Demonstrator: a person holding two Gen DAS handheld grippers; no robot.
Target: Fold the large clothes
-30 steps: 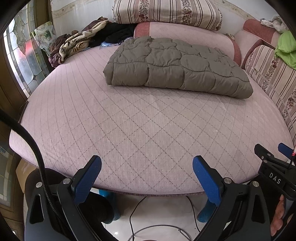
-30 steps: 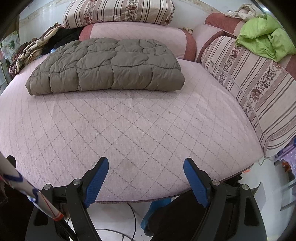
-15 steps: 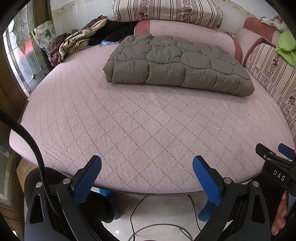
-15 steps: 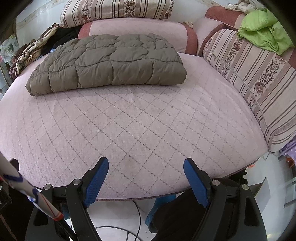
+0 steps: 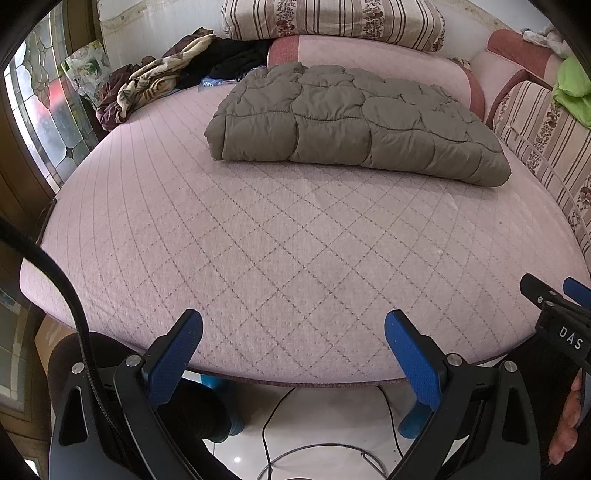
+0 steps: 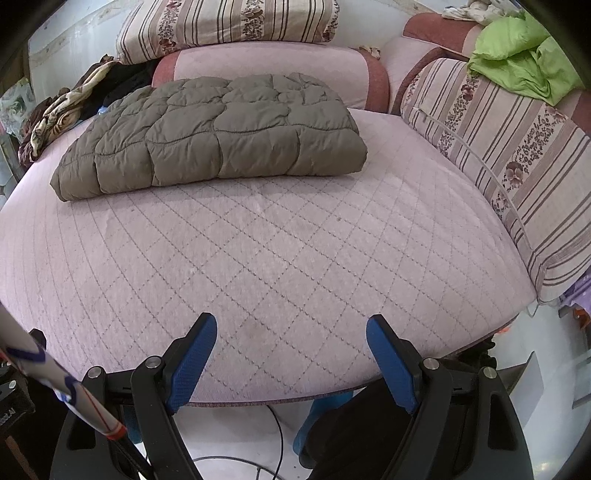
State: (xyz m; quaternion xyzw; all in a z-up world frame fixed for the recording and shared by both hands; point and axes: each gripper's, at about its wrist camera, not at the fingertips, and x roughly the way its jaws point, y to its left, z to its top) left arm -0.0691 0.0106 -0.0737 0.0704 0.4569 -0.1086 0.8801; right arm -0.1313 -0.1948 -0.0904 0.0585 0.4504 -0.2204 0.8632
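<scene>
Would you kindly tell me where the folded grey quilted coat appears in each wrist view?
Left wrist: folded grey quilted coat lies upper centre, reaching right.
Right wrist: the coat lies upper left of centre.
Shared landmark: the striped floral cushion stands behind it in both.

We see the folded jacket (image 5: 354, 125) on the far half of the bed (image 5: 280, 251), near its middle. Behind it sit cushions (image 6: 229, 26); a heap of clothes (image 5: 162, 81) lies far left, and a long cushion (image 6: 509, 155) lines the right.
</scene>
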